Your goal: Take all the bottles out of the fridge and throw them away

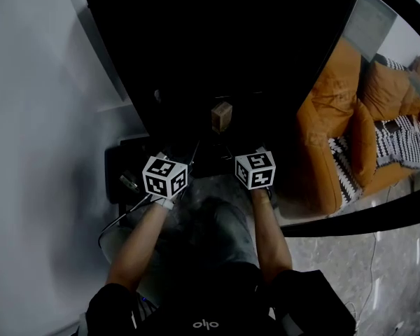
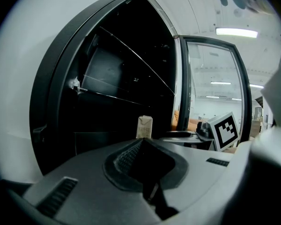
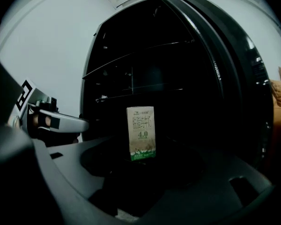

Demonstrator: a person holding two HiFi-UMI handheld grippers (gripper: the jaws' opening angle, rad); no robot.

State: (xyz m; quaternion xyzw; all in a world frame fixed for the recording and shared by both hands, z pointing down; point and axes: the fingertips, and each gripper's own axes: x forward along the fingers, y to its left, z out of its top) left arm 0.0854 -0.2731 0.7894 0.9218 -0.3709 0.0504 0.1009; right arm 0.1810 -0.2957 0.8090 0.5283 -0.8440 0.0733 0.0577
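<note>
R gripper (image 3: 143,170): jaws apart, nothing clamped. Milk carton (image 3: 141,132) stands upright dead ahead, in line w/ the gap, low in the open fridge (image 3: 107,41). Jaw ends are lost in the dark, so I can't tell if the carton's between them or just past. L gripper (image 2: 143,143): jaws together, empty. Fridge interior's mostly black, shelves (image 3: 140,92) barely show.
</note>
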